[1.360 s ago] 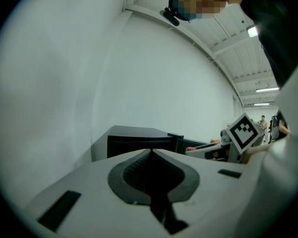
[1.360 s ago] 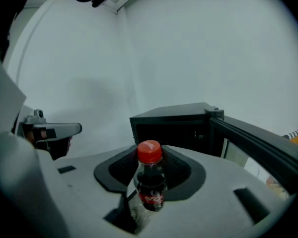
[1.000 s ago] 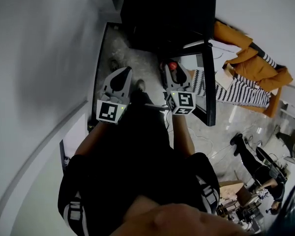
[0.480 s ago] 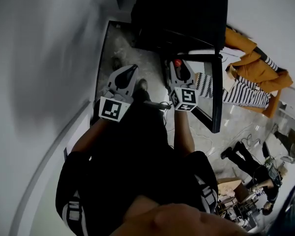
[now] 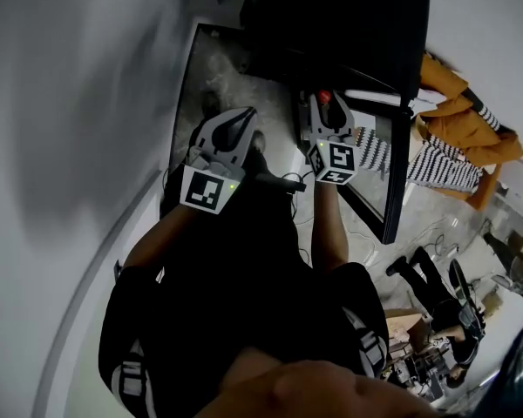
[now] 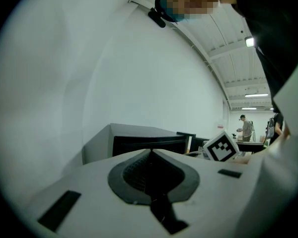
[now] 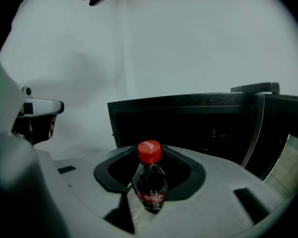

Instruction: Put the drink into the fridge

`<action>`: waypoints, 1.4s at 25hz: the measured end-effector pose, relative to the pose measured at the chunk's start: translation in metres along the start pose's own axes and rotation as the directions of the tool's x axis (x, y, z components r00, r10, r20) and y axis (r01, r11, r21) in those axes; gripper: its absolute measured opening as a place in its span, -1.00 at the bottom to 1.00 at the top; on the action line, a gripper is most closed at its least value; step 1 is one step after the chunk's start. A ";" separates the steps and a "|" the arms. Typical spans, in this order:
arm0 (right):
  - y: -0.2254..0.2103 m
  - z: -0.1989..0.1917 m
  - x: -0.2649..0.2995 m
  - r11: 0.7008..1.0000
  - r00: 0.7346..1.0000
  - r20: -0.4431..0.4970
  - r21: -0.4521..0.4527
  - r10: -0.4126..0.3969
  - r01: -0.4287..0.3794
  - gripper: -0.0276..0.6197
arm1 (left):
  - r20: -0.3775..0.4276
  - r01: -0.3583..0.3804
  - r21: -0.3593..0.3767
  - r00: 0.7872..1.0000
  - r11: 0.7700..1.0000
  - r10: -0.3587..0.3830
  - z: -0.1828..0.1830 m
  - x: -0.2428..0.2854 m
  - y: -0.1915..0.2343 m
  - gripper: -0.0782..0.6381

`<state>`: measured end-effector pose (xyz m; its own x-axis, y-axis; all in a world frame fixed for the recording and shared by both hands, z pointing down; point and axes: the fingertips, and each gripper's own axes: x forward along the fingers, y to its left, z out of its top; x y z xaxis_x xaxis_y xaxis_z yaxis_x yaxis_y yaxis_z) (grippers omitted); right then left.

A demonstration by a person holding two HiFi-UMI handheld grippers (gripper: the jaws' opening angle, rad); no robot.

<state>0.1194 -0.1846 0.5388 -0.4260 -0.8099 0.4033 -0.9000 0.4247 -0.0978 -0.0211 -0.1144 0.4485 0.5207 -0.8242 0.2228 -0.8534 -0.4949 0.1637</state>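
A small cola bottle (image 7: 151, 186) with a red cap (image 7: 149, 151) stands upright between my right gripper's jaws; the right gripper (image 7: 150, 168) is shut on it. Straight ahead is the black fridge (image 7: 188, 125) with its dark inside exposed and its door (image 7: 280, 133) swung open to the right. In the head view the right gripper (image 5: 329, 116) holds the bottle (image 5: 325, 99) just before the fridge (image 5: 349, 24) opening. My left gripper (image 5: 233, 131) hovers to its left, apart from the fridge. Its jaws (image 6: 150, 152) are shut with nothing between them.
A white wall (image 5: 70, 103) runs along the left. Orange and striped cloth (image 5: 458, 120) lies right of the open door (image 5: 399, 155). A person's legs (image 5: 423, 268) and cluttered gear are on the floor at lower right. People stand far off (image 6: 246, 128).
Both grippers have moved forward toward the fridge, the right one carrying the bottle closer to the opening. The grip on the bottle is unchanged.
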 end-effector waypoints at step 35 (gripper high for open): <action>-0.021 -0.090 0.120 0.999 0.998 -0.060 -0.022 0.035 -0.037 -0.49 | 0.000 -0.066 -0.008 0.998 0.998 0.066 -0.054 0.012 0.008 -0.76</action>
<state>0.0956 -0.2548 0.6716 -0.4513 -0.7688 0.4532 -0.8815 0.4631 -0.0922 -0.0204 -0.1138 0.5045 0.4634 -0.8551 0.2327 -0.8856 -0.4372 0.1569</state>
